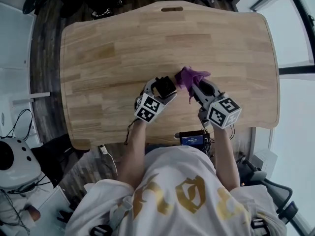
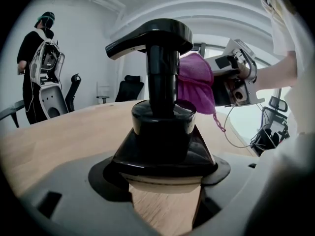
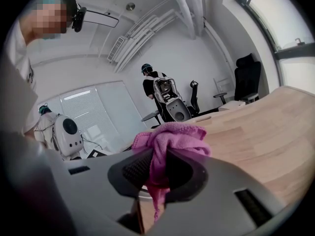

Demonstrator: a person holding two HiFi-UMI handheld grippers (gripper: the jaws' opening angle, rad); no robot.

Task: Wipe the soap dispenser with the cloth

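Observation:
A black soap dispenser (image 2: 160,127) with a pump head stands between the jaws of my left gripper (image 2: 165,181), which is shut on its base; in the head view the soap dispenser (image 1: 165,86) sits at the table's middle front, at the left gripper (image 1: 160,90). My right gripper (image 1: 196,87) is shut on a purple cloth (image 1: 189,76), bunched between its pads. The cloth (image 3: 170,141) fills the jaw gap of the right gripper (image 3: 157,173). Seen from the left gripper, the cloth (image 2: 195,82) touches the dispenser's right side below the pump head.
The wooden table (image 1: 123,48) stretches away beyond both grippers. A small device with a screen (image 1: 193,139) hangs at the table's near edge. Office chairs (image 2: 129,87) and a person with a backpack (image 2: 42,63) stand far off, a white robot base (image 1: 15,161) at left.

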